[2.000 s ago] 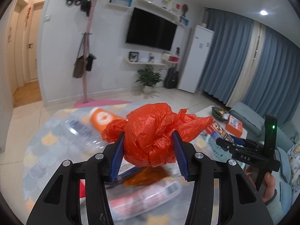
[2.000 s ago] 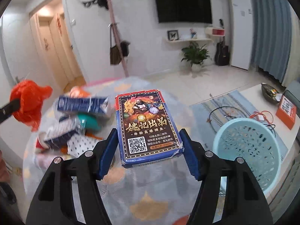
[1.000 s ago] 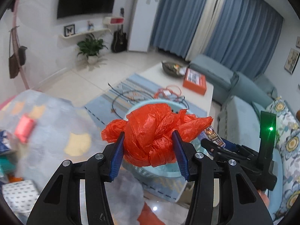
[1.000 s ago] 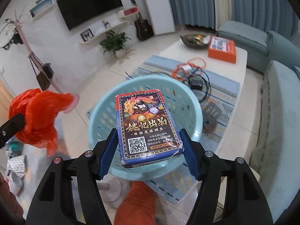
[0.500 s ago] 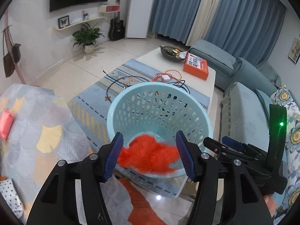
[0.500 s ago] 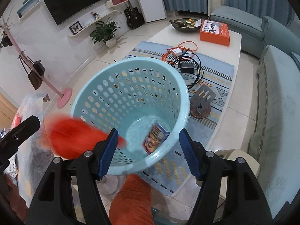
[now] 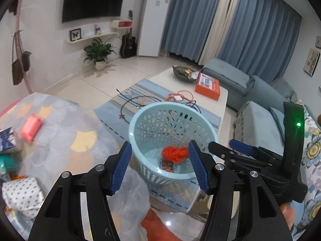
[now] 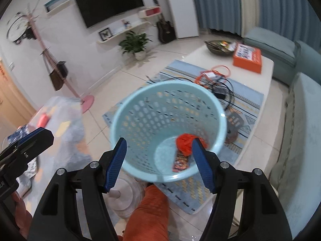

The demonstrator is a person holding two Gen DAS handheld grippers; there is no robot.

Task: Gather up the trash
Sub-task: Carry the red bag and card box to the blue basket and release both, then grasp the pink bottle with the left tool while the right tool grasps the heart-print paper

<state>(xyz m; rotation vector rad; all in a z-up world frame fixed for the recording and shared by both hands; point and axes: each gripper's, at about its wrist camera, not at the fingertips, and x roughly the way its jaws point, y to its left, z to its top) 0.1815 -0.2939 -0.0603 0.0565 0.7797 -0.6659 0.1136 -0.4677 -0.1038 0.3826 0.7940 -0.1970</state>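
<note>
Inside the pale blue basket (image 7: 173, 120), on its floor, lie the crumpled orange bag (image 7: 175, 153) and the printed card box (image 8: 180, 160), the bag partly over the box. Both grippers hang above the rim with jaws released and nothing between them; the left gripper (image 7: 160, 167) has lately widened its gap, and the right gripper (image 8: 158, 164) is equally bare. The remaining trash, including a pink packet (image 7: 31, 127) and a dotted white package (image 7: 22, 194), lies on the patterned surface (image 7: 66, 128) to the left of the basket. The left gripper is probably nearer, so the next pick likely falls to it.
</note>
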